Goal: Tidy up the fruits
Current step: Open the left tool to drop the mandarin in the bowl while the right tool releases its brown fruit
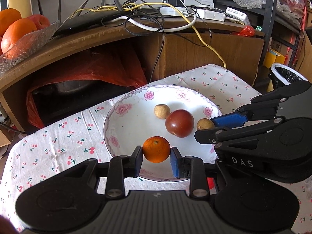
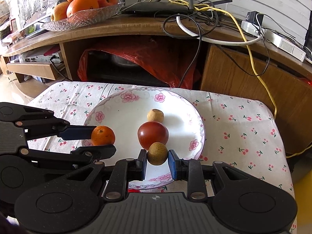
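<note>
A white plate with pink flowers (image 1: 126, 128) (image 2: 120, 117) lies on a cherry-print cloth. On it rest a dark red round fruit (image 1: 179, 123) (image 2: 153, 135) and a small tan fruit (image 1: 161, 111) (image 2: 155, 115) just behind it. My left gripper (image 1: 156, 152) (image 2: 104, 139) is shut on a small orange (image 1: 156, 149) (image 2: 103, 135) over the plate's near left part. My right gripper (image 2: 157, 154) (image 1: 204, 128) is shut on a second small tan fruit (image 2: 157, 153) (image 1: 204, 124), right in front of the red fruit.
Behind the covered table (image 2: 243, 128) stands a wooden cabinet (image 2: 243, 74) with tangled cables (image 2: 195, 17) and a router on top. A glass bowl (image 2: 83, 17) (image 1: 29, 44) of oranges and apples sits at its left. A red bag (image 2: 156, 62) fills the cabinet opening. A lined bin (image 1: 284, 76) stands at the right.
</note>
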`<state>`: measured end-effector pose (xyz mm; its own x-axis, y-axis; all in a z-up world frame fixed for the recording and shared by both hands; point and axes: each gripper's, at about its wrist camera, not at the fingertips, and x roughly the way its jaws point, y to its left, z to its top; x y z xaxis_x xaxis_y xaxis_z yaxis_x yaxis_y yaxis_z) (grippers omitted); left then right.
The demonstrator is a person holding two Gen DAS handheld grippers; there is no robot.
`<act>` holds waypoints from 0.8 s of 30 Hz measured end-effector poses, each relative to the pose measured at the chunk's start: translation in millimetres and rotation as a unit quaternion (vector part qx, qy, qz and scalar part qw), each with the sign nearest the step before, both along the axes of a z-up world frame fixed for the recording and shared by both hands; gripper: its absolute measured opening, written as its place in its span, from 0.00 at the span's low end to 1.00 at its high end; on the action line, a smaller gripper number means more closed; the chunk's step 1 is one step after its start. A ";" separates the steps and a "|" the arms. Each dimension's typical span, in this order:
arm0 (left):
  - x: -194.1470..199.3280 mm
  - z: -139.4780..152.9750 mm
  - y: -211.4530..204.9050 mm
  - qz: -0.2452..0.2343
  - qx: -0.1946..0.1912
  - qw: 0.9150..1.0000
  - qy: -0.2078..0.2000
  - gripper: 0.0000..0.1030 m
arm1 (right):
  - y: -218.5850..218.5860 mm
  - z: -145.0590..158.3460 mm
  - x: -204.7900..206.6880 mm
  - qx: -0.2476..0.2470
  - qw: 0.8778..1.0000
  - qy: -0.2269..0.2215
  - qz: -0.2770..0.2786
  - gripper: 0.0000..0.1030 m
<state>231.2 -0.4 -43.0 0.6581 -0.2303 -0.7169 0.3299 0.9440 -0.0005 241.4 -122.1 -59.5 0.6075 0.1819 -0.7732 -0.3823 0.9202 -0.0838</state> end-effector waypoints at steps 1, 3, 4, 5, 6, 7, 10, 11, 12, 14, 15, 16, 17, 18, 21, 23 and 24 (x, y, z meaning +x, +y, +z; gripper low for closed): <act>0.2 -0.2 0.2 0.001 0.001 1.000 -0.001 0.39 | 0.1 -0.2 0.0 -0.001 1.000 0.000 0.000 0.22; 1.1 -0.1 0.5 0.003 0.000 1.000 0.000 0.40 | 0.3 -0.8 0.5 -0.001 1.000 0.002 0.000 0.22; 1.5 0.0 0.9 0.005 0.000 1.000 0.001 0.41 | 0.6 -1.5 1.2 -0.001 1.000 0.003 -0.001 0.22; 1.7 0.1 1.4 0.006 0.000 1.000 0.001 0.42 | 0.3 -1.5 1.6 -0.001 1.000 0.003 -0.002 0.22; 1.5 0.3 1.6 0.007 0.000 1.000 0.001 0.42 | -0.1 -1.3 1.6 0.000 1.000 0.003 -0.002 0.22; 1.3 0.6 1.8 0.008 0.000 1.000 0.001 0.43 | -0.4 -1.3 1.5 0.000 1.000 0.002 -0.002 0.22; -0.1 2.3 2.4 0.008 -0.001 1.000 -0.001 0.43 | -1.0 -1.4 1.3 0.002 1.000 0.001 -0.001 0.22; -0.5 3.1 2.7 0.008 -0.002 1.000 -0.002 0.43 | -1.4 -1.5 1.0 0.003 1.000 0.000 -0.001 0.22; -1.2 3.9 3.2 0.008 -0.002 1.000 -0.003 0.43 | -1.5 -1.4 1.0 0.004 1.000 -0.001 -0.001 0.22; -2.0 5.5 4.0 0.009 -0.004 1.000 -0.005 0.44 | -2.5 -0.9 0.3 0.005 1.000 -0.004 -0.001 0.23; -2.6 6.2 4.2 0.008 -0.005 1.000 -0.005 0.44 | -3.1 -0.5 0.2 0.007 1.000 -0.005 -0.002 0.24; -3.4 6.7 4.1 0.008 -0.005 1.000 -0.006 0.44 | -4.0 -0.1 -0.2 0.008 1.000 -0.005 -0.003 0.25; -4.2 7.1 4.2 0.007 -0.004 1.000 -0.007 0.45 | -4.6 0.5 -0.2 0.010 1.000 -0.006 -0.003 0.25; -5.0 7.5 4.2 0.006 -0.004 1.000 -0.008 0.45 | -5.1 1.1 -0.2 0.011 1.000 -0.007 -0.004 0.25; -7.2 9.1 4.6 0.004 -0.003 1.000 -0.010 0.46 | -4.7 1.6 -0.1 0.012 1.000 -0.007 -0.002 0.25; -8.3 10.4 5.1 0.002 -0.005 1.000 -0.010 0.47 | -5.4 1.8 -1.0 0.013 1.000 -0.008 -0.002 0.26; -8.9 11.1 5.2 0.001 -0.006 1.000 -0.010 0.47 | -6.0 2.2 -1.7 0.013 1.000 -0.009 -0.003 0.26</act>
<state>222.3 4.8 -31.9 0.6734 -0.2367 -0.7004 0.3272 0.9449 -0.0047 239.7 -128.1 -57.2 0.6222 0.1978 -0.7575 -0.3755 0.9244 -0.0671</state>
